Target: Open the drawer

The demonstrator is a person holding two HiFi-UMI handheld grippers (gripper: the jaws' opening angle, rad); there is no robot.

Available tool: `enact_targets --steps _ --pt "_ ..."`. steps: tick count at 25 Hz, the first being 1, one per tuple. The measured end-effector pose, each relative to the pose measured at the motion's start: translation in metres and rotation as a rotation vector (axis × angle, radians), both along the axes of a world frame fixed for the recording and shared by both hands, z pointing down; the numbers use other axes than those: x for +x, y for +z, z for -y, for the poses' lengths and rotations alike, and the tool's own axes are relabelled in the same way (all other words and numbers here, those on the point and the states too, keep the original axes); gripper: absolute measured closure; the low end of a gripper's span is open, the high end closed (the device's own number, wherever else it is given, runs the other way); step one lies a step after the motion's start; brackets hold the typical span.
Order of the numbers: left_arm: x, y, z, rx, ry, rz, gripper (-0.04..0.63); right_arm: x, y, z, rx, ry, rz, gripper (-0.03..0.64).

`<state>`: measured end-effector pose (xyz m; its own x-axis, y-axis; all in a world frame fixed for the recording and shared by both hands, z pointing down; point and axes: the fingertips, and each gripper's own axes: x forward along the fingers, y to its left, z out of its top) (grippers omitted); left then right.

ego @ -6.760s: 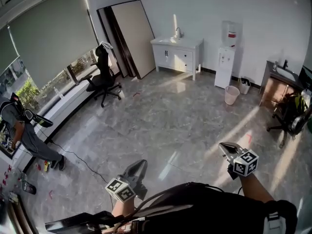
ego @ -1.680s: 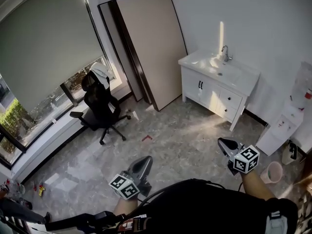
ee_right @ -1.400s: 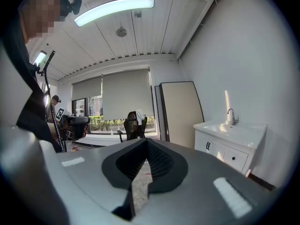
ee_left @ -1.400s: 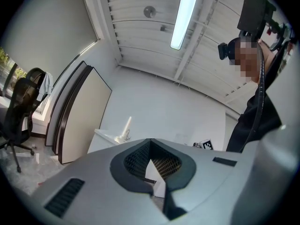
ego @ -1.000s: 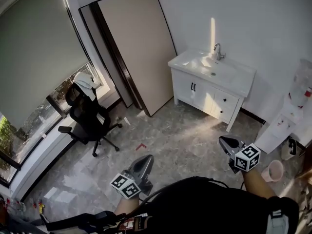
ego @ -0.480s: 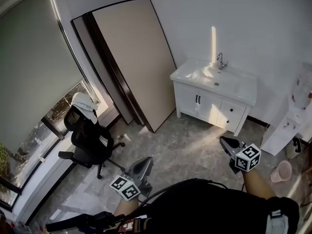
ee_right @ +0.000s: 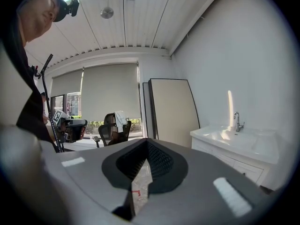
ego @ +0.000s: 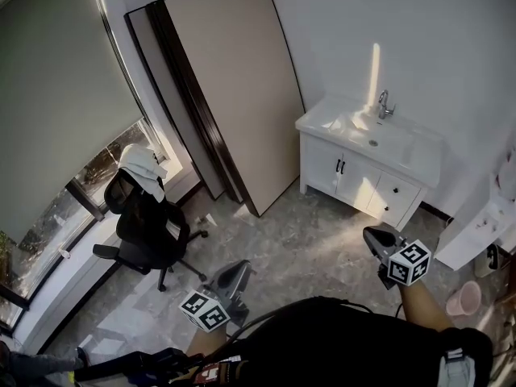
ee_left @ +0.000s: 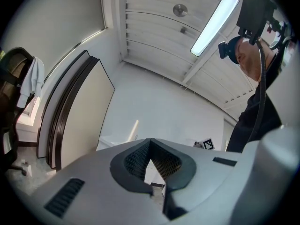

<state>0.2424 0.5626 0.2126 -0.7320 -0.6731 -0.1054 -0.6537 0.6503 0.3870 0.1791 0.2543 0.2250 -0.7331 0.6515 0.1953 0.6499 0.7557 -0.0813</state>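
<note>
The left gripper [ego: 239,267] and right gripper [ego: 372,234], both closed and empty, are held above the floor [ego: 298,230]. The drawer [ego: 398,189] sits shut in the white sink cabinet [ego: 332,161] against the wall, well ahead, beside a leaning board [ego: 234,87].

White on white up ahead: the vanity cabinet [ego: 355,176] matches the wall [ego: 419,22], its drawer [ego: 401,197] carries a small dark knob, and the big beige panel [ego: 234,87] beside it has a dark brown edge. Down low, the floor [ego: 282,240] is grey marble with pale veining, the office chair [ego: 145,224] is black under a white cloth [ego: 139,164], the blind [ego: 56,95] is muted grey and the bin [ego: 463,298] is pink. The left gripper [ego: 234,274] and right gripper [ego: 376,237] are both grey, each with a cube of black-and-white square markers.
</note>
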Motion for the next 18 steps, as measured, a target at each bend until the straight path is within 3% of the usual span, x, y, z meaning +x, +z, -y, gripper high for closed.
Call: enact_targets --steps 7,18 --pt "-0.066 0.005 0.022 -0.014 -0.056 0.003 0.604 -0.081 0.013 0.016 -0.011 -0.064 0.002 0.617" --pt "-0.193 -0.023 0.113 -0.019 -0.125 0.03 0.604 -0.232 -0.011 0.099 -0.023 -0.129 0.042 0.617"
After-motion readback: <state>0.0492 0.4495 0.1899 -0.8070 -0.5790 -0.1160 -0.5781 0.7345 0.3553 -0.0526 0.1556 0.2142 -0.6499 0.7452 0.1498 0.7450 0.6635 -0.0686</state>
